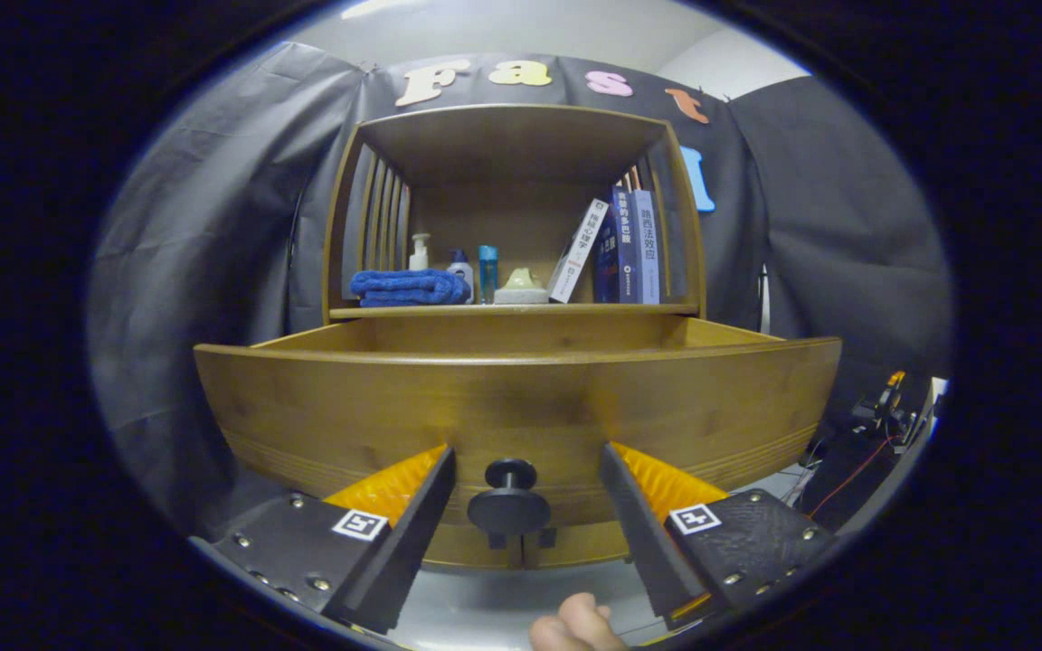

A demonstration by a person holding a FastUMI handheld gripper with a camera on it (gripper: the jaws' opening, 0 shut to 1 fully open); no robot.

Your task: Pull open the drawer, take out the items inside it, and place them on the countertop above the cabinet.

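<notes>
The drawer (512,407) was seen pulled out, near the gripper (525,488), whose fingers were spread apart either side of the knob (509,502), untouching. Stiff, heavy wood; the knob was judged the hold.

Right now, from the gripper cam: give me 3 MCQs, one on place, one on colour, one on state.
1. Where is the drawer knob?
A. between the tool's fingers
B. beyond the towel
C. on the shelf

2. What colour is the folded towel?
A. red
B. blue
C. white

3. What state is the drawer in?
A. pushed fully shut
B. pulled out
C. removed from the cabinet

Answers:
1 A: the knob sits in the gap, both fingers apart from it.
2 B: the towel on the shelf is blue.
3 B: its front stands forward with the side walls showing behind.
</notes>
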